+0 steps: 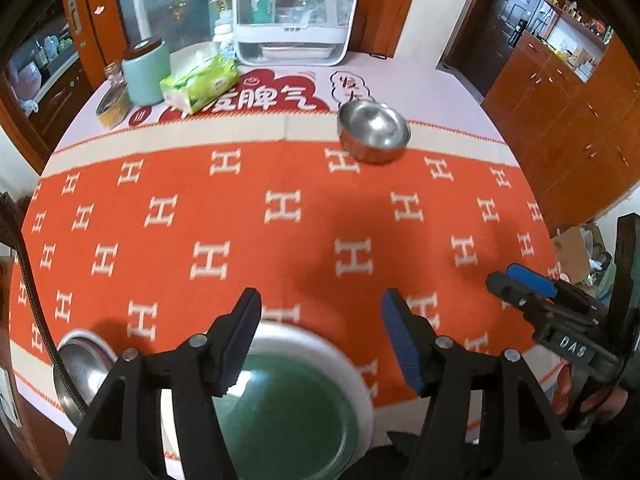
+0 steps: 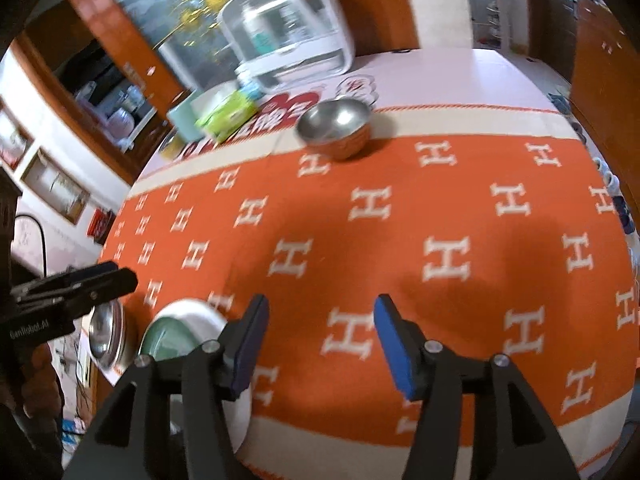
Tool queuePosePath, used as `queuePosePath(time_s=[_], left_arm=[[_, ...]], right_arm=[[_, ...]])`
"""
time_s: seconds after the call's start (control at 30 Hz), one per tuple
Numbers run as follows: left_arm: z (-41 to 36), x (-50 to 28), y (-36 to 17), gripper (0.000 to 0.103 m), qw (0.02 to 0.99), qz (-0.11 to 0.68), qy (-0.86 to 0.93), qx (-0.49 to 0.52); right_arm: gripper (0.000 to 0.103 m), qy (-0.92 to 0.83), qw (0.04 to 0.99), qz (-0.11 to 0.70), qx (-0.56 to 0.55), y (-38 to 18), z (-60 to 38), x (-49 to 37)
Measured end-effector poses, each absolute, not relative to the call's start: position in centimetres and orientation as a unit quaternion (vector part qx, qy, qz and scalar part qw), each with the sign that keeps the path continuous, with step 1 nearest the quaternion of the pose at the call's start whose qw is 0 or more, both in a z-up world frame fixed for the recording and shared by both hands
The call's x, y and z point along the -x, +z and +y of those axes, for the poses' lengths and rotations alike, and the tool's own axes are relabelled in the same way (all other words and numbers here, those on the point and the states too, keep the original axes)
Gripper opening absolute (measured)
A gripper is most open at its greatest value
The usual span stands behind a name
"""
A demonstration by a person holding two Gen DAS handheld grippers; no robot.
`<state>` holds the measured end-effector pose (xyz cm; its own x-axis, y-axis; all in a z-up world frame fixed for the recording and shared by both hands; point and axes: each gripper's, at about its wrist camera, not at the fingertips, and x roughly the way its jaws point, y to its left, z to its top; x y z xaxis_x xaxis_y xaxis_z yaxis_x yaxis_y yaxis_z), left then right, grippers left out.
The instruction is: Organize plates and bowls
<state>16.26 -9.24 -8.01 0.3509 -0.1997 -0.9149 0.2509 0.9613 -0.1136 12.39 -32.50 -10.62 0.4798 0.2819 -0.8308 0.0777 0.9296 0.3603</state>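
Nearest, the left gripper (image 1: 320, 332) hung with its fingers parted and nothing between them, directly above the green plate (image 1: 280, 392) at the tabletop's (image 1: 240, 208) near edge, a steel dish (image 1: 82, 372) just to its left. The right gripper (image 2: 320, 336), fingers likewise apart and empty, hovered over bare orange cloth to the plate's right. Well beyond both, straight ahead across the cloth, stood the steel bowl (image 2: 335, 128), upright. Round, it offered no long axis; the right gripper looked slightly better lined up.
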Motion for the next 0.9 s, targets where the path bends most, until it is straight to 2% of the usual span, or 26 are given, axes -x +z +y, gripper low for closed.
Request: queuePosePath(time_s=[0.5,0.73,0.9], left_arm=[[-14.7,-26.9,-7.2,0.062,0.828,0.551,-0.102,-0.024],[-16.4,-30.7,-7.9,0.062,0.835,0.54,-0.103,-0.019],[-17.8,-32.1,-10.5,0.062,0.833,0.541,-0.118,-0.022]], right_arm=[[0.063,0.084,0.857,0.475,-0.18,-9.3,-37.3,-23.3],[0.063,0.097,0.87,0.457,-0.159,-11.4,-36.1,-26.6],[0.063,0.11,0.877,0.434,-0.173,-13.7,-35.5,-27.7]])
